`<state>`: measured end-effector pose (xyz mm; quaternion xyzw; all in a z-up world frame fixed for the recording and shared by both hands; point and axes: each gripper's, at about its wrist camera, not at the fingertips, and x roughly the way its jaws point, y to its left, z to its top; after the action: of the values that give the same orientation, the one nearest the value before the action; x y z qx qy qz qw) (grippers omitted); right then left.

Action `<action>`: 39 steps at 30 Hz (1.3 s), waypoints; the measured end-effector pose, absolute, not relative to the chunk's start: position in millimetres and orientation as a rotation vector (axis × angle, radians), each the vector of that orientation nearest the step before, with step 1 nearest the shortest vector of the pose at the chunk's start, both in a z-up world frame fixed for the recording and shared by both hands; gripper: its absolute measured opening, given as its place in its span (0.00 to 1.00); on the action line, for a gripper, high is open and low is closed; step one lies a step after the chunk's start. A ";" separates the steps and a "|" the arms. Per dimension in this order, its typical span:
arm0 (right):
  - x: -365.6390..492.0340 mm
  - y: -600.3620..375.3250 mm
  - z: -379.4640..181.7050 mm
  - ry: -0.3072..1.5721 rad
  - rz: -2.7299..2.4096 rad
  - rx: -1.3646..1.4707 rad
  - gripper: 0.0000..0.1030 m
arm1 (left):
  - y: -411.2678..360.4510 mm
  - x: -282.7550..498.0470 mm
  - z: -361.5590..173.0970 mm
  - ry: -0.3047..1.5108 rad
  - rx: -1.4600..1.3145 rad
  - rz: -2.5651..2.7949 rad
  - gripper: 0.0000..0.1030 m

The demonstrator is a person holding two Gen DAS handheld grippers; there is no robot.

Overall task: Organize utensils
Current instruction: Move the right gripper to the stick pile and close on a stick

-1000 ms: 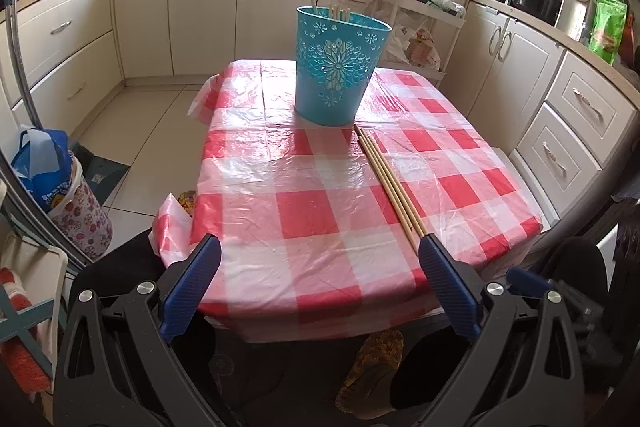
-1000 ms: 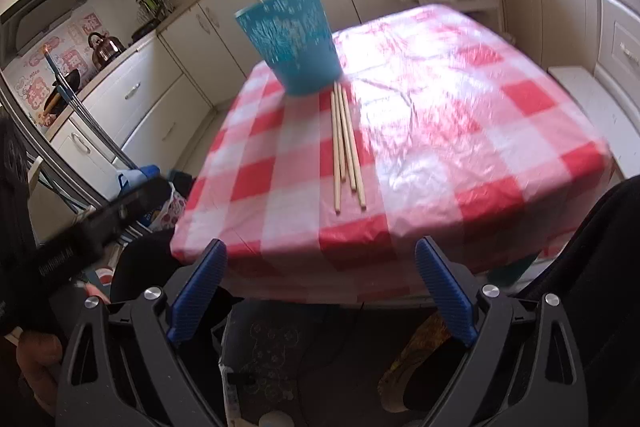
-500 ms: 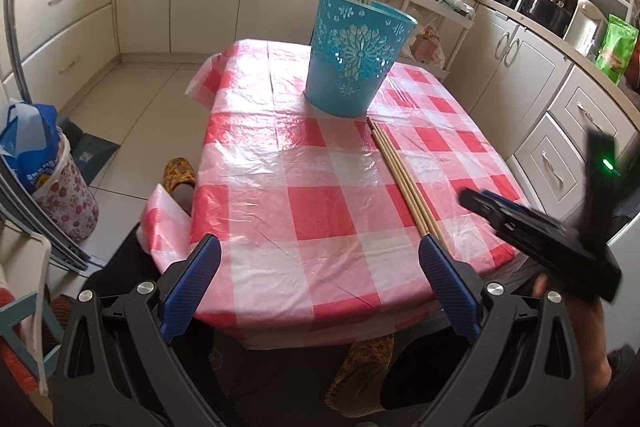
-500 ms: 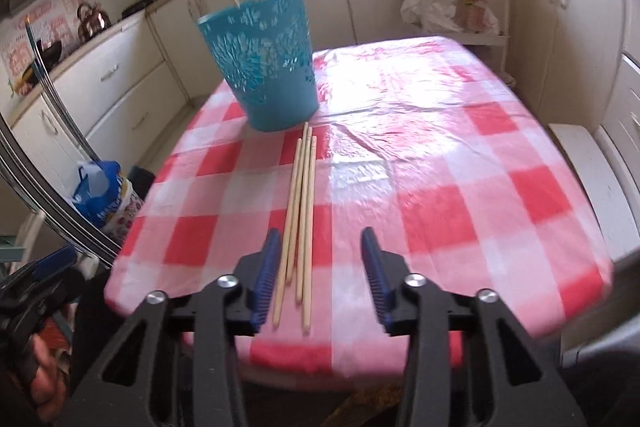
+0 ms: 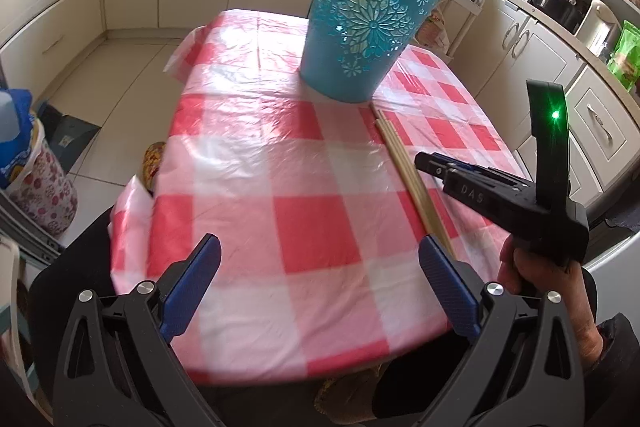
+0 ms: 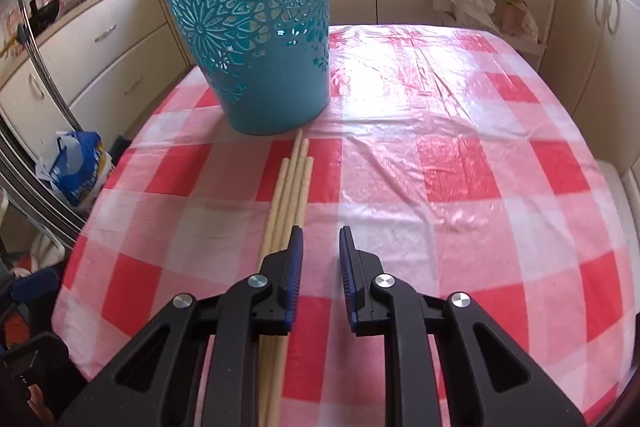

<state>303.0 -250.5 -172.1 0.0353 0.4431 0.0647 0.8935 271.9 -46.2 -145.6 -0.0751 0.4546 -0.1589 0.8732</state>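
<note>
One turquoise cut-out basket [image 6: 256, 39] stands on the checked worktop [image 6: 460, 155], and four wooden sticks [image 6: 292, 183] lie side by side with their far ends just in front of its base. The right gripper [image 6: 320, 247] hangs above the sticks' near half, its fingers closing with nothing between them and the sticks passing under the left one. The left gripper [image 5: 320, 267] hovers over the near edge, fingers spread wide and empty.

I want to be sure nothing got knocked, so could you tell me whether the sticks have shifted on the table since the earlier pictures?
No. The sticks still lie together with their far ends just short of the bin, as before.
</note>
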 end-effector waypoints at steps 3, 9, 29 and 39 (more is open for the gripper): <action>304.8 -250.8 -171.1 0.918 0.151 0.078 0.19 | -57.8 281.5 -147.3 0.951 -0.139 -0.338 0.92; 307.8 -251.7 -171.3 0.911 0.210 0.117 0.19 | -70.4 291.2 -152.2 0.963 -0.120 -0.338 0.92; 298.1 -289.8 -172.0 0.987 0.255 0.147 0.08 | -129.4 348.1 -167.0 0.977 -0.023 -0.245 0.92; 298.8 -296.6 -173.5 0.981 0.280 0.208 0.08 | -141.2 364.8 -183.0 1.013 0.048 -0.133 0.92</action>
<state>298.8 -296.6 -173.5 0.0992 0.4686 0.1339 0.8675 364.8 -141.2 -183.0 0.0228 0.4845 -0.0638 0.8722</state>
